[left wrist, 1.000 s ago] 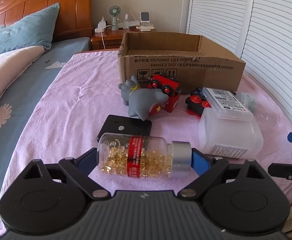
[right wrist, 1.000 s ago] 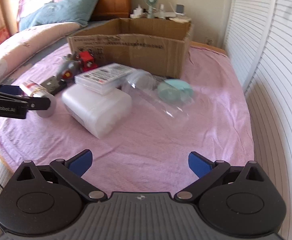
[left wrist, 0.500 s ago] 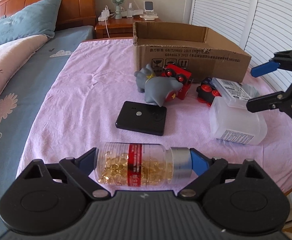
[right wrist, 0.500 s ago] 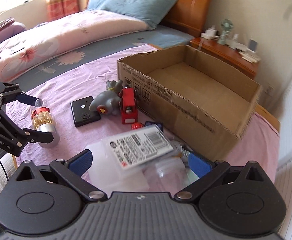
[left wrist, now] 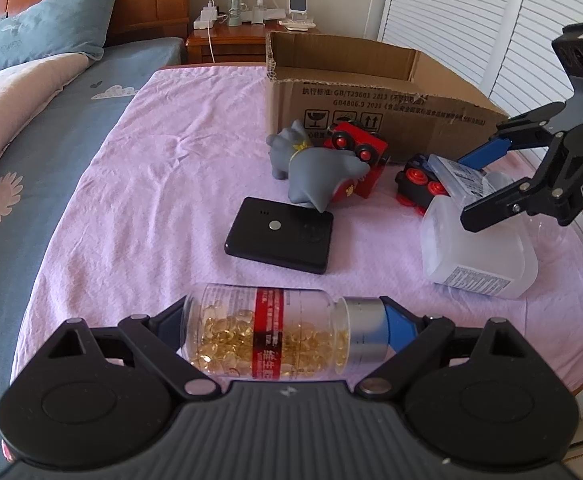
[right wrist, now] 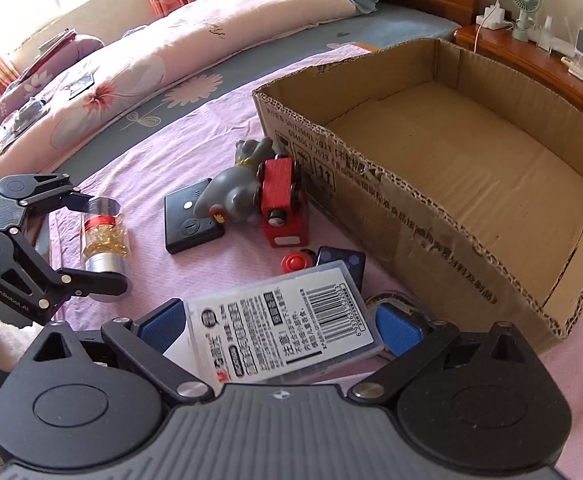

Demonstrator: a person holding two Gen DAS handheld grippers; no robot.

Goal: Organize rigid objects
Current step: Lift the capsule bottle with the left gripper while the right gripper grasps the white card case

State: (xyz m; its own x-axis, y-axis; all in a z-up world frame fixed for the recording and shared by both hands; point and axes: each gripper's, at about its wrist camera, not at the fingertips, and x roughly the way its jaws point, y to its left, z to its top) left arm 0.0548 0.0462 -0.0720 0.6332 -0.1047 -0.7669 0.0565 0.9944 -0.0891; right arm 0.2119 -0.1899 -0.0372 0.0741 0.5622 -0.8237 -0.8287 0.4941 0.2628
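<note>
On a pink bedsheet (left wrist: 163,168), a capsule bottle (left wrist: 267,332) is squeezed endwise by the left gripper (left wrist: 287,320); the right gripper (right wrist: 279,324) is closing around a labelled plastic case (right wrist: 287,320), for the cardboard box (right wrist: 471,216) ahead.

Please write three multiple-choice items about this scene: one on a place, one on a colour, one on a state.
1. Where is the grey toy animal?
A. in the box
B. on the pink cloth
C. on the pillow

2. What colour is the band on the capsule bottle?
A. red
B. green
C. blue

3. What does the cardboard box hold?
A. toys
B. bottles
C. nothing visible

Answers:
1 B, it lies beside the black device, outside the box.
2 A, a red label circles it.
3 C, the right wrist view shows a bare bottom.
</note>
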